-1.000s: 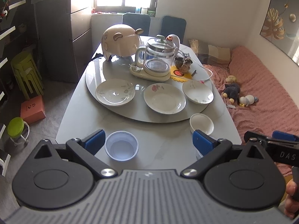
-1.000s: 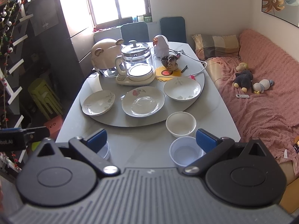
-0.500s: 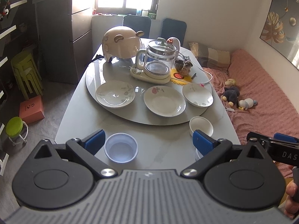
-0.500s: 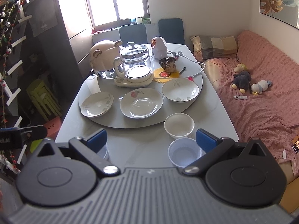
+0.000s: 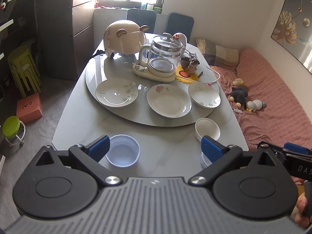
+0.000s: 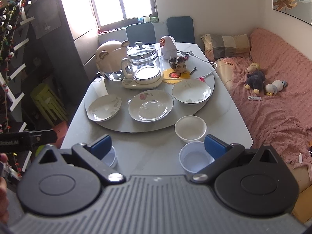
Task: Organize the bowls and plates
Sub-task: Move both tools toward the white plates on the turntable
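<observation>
Three white floral plates sit on the grey turntable (image 5: pixel 93 72): a left plate (image 5: pixel 116 94) (image 6: pixel 104 107), a middle plate (image 5: pixel 168 100) (image 6: pixel 150 105) and a right plate (image 5: pixel 204 95) (image 6: pixel 191 91). A white bowl (image 5: pixel 207 129) (image 6: pixel 190 131) stands on the table's near right. Two clear plastic bowls stand at the near edge, one on the left (image 5: pixel 122 153) (image 6: pixel 110 157) and one on the right (image 6: pixel 195 159). My left gripper (image 5: pixel 155 149) and right gripper (image 6: pixel 158 146) are open, empty, and held above the near edge.
A pig-shaped cover (image 5: pixel 124 37), a glass kettle on its base (image 5: pixel 161 58), a white device (image 6: pixel 168 46) and a small figurine (image 6: pixel 178 63) fill the turntable's far half. Pink sofa (image 6: pixel 273 107) on the right, green stools (image 5: pixel 21 68) on the left.
Both grippers have drawn back and up slightly, so the table looks a little farther away. Nothing on the table has moved.
</observation>
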The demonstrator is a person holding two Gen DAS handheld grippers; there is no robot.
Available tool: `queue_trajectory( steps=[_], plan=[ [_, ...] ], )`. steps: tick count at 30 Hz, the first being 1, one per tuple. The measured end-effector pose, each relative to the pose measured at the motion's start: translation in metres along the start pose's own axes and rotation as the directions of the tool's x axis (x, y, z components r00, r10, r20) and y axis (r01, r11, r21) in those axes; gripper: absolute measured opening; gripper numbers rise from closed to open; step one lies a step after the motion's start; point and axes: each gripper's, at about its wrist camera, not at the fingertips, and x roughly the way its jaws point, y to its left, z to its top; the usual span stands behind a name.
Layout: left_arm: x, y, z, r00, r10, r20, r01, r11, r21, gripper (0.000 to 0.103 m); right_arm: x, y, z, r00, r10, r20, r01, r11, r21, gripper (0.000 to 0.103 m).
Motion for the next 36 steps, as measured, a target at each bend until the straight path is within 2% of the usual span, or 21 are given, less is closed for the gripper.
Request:
queue_trajectory(
  steps=[3, 11, 21, 25, 36],
  plan=[
    [-0.002, -0.003, 0.0, 1.0, 0.015, 0.017, -0.016, 1.0, 0.027, 0.101, 0.001, -0.001, 0.001, 1.0, -0.004, 0.004, 0.004, 1.0, 0.002, 0.103],
    [0.013, -0.014, 0.005, 1.0, 0.004, -0.027, -0.003, 0.999, 0.035, 0.101, 0.005, -0.009, -0.002, 1.0, -0.007, -0.011, 0.008, 1.0, 0.02, 0.103],
    [0.037, -0.041, 0.009, 0.999, 0.005, -0.05, -0.004, 1.0, 0.03, 0.101, 0.013, -0.04, 0.001, 1.0, -0.006, -0.025, 0.007, 0.999, 0.042, 0.103],
    [0.045, -0.058, 0.009, 0.998, 0.039, -0.047, -0.036, 0.997, 0.063, 0.101, 0.014, -0.051, 0.005, 1.0, -0.009, -0.002, 0.009, 1.0, 0.023, 0.103],
    [0.066, -0.088, 0.01, 0.993, 0.114, -0.027, -0.113, 0.993, 0.031, 0.101, 0.026, -0.085, 0.014, 1.0, 0.029, 0.008, -0.029, 1.0, -0.011, 0.103]
  ],
)
